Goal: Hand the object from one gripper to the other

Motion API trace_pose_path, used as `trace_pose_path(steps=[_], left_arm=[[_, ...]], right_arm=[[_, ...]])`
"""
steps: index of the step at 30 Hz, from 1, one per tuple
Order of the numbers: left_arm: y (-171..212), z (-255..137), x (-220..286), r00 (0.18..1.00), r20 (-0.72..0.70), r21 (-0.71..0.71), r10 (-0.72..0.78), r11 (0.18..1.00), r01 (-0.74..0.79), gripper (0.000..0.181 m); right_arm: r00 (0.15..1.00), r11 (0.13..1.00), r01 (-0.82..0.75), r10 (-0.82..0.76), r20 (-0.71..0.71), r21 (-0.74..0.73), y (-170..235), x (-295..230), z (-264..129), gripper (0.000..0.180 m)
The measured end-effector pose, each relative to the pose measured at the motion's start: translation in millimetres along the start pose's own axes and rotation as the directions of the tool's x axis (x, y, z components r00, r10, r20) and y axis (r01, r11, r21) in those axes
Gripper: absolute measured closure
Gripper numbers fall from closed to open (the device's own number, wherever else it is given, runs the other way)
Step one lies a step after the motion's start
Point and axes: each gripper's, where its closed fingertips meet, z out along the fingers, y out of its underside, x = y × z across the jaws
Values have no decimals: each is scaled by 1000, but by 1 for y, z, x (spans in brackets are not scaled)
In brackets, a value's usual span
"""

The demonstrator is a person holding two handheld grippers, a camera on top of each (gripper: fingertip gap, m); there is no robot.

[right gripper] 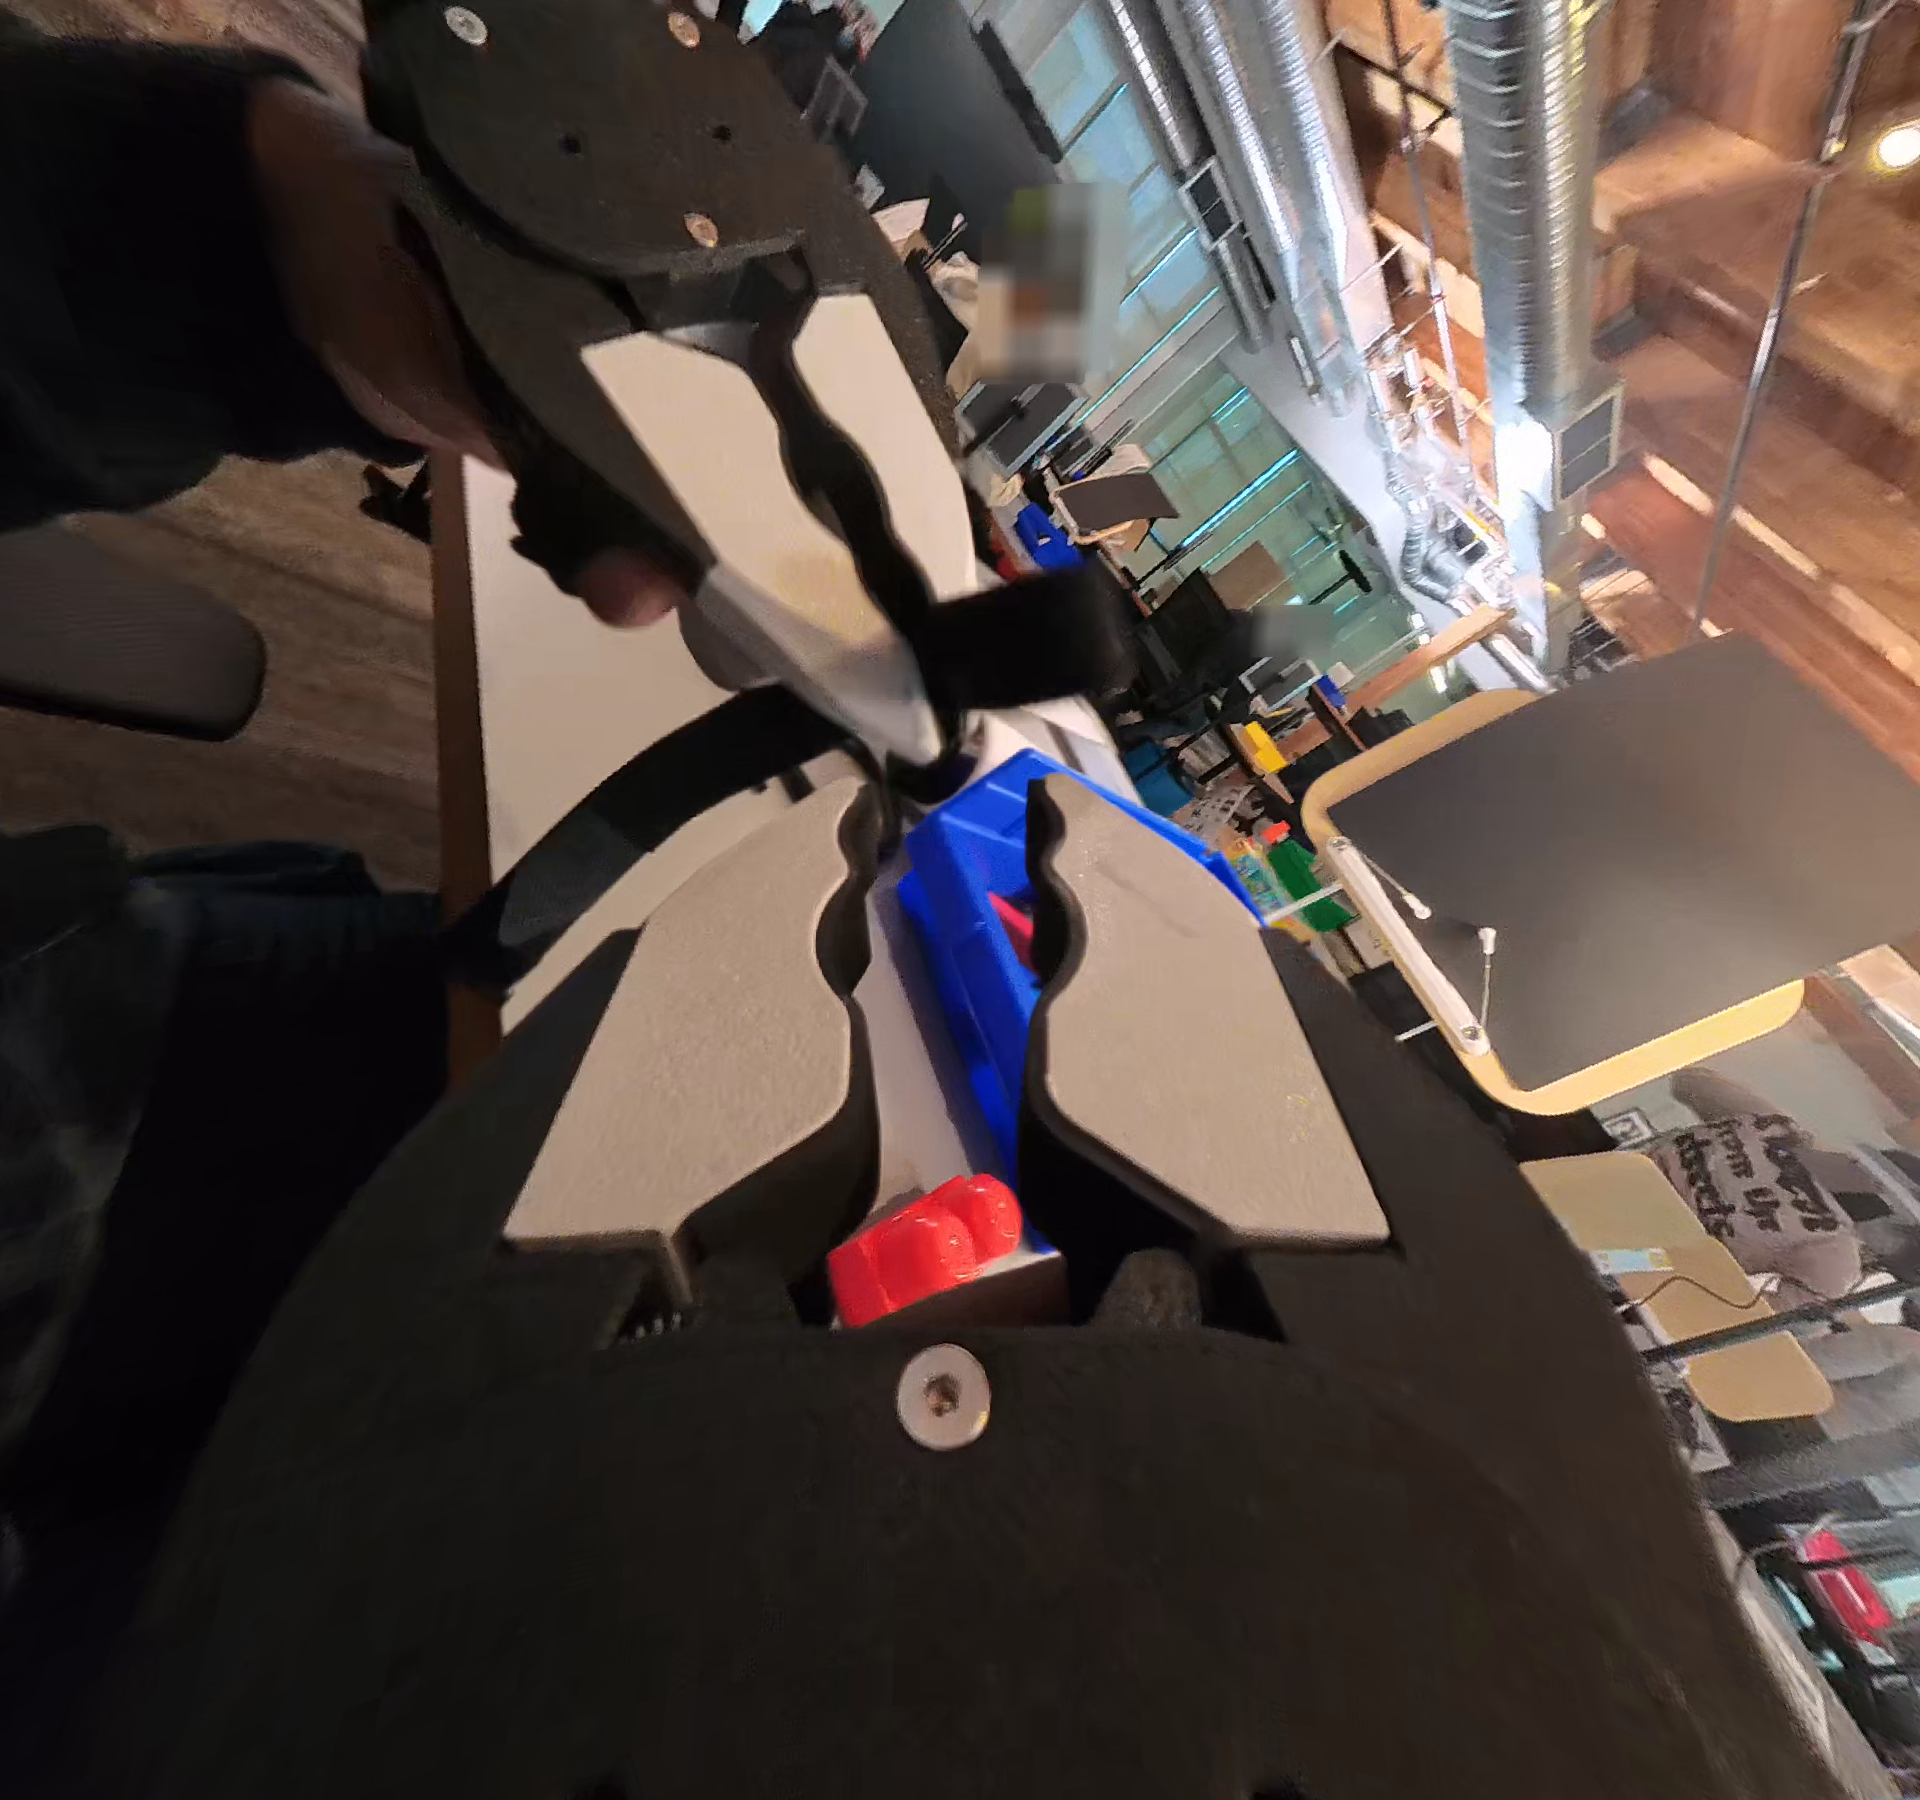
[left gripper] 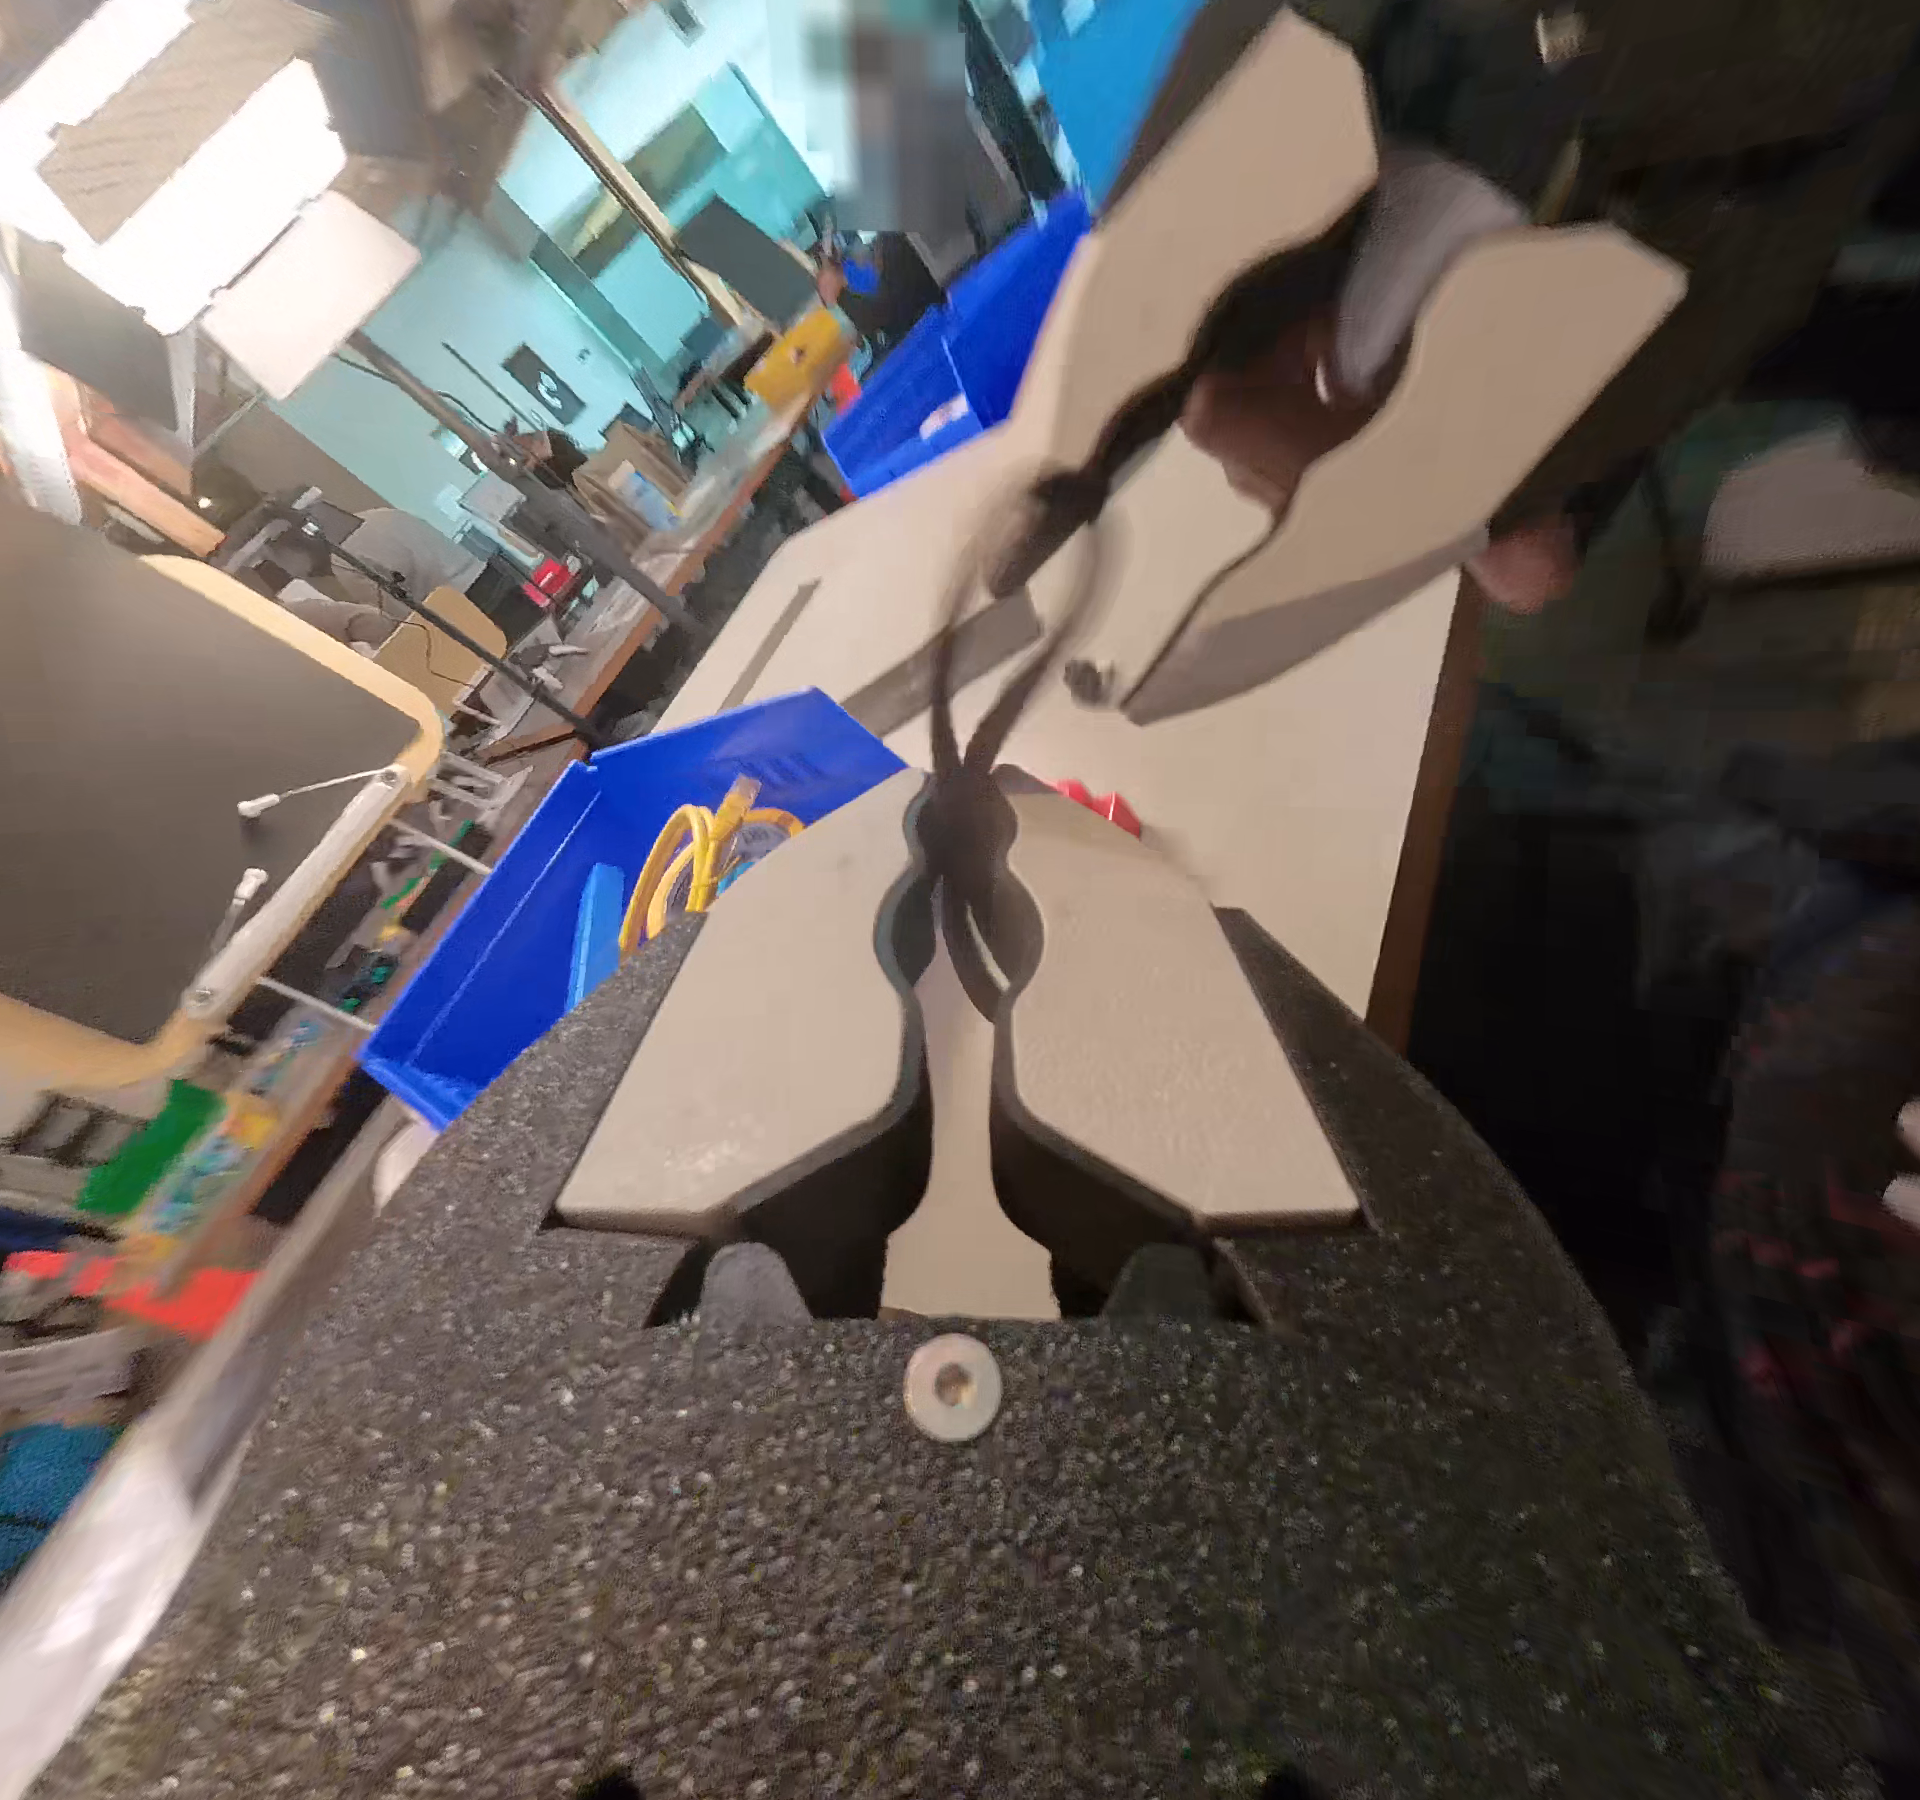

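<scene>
Left gripper [left gripper: 961,831] clamped on a black strap [left gripper: 971,877] — long axis running up from the tips toward the right gripper [left gripper: 1070,638], spread wide just beyond, strap passing its gap. Above the desk [left gripper: 1299,815], blue bin [left gripper: 540,919] at the left edge.

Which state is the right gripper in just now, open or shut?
Open: its fingers stand apart, with the blue bin visible through the gap, while the left gripper clamps the black strap.
</scene>
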Motion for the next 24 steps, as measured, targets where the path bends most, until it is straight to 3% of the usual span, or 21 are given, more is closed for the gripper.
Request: trace_pose_path(steps=[1,6,12,16,20,24], left_arm=[[-4,-2,-7,997,4,54,-77,996,76,175],[-18,-14,-34,904,-70,277,-421,862,424,175],[-28,-23,-47,737,-255,386,-626,633,671,175],[-29,-22,-45,608,-399,363,-687,490,792,176],[-28,-19,-43,475,-503,300,-722,370,879,175],[-18,-7,-37,357,-535,213,-766,286,934,175]], right_arm=[[1000,1000,10,-10,-19,16,1,3,-1,152],[974,977,200,-189,-128,79,15,1,2,151],[915,923,385,-381,-130,9,32,-25,24,134],[848,863,505,-498,-182,-8,28,-34,32,126],[747,790,613,-578,-329,1,10,-32,29,116],[703,747,664,-612,-361,25,-1,-40,29,120]])
